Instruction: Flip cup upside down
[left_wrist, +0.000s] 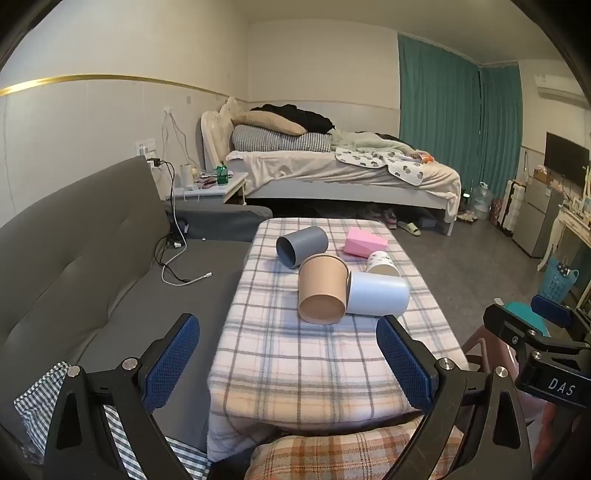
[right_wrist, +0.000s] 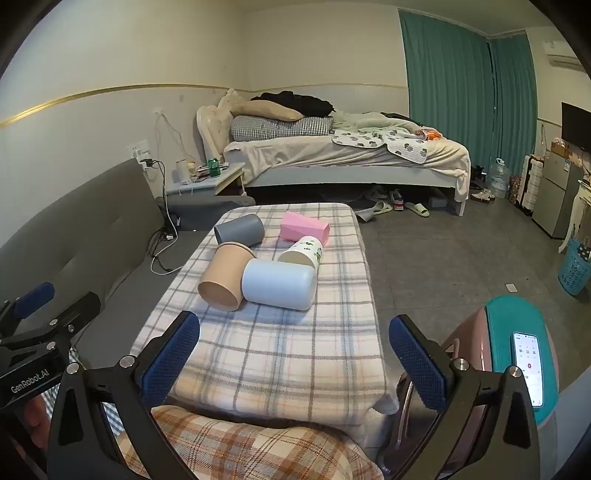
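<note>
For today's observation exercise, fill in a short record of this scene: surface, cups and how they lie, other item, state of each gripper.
surface: table with plaid cloth
cups: tan cup, pale blue cup, grey cup, white printed cup, all lying on their sides
contact: tan and pale blue touch
other item: pink box
left gripper: open, empty, short of the cups
right gripper: open, empty

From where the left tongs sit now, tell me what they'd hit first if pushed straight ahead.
Most likely the tan paper cup, lying on its side with its open mouth facing the open left tongs. Only bare plaid tablecloth lies between them. Depth is unclear, so the pale blue cup beside it could touch too.
</note>
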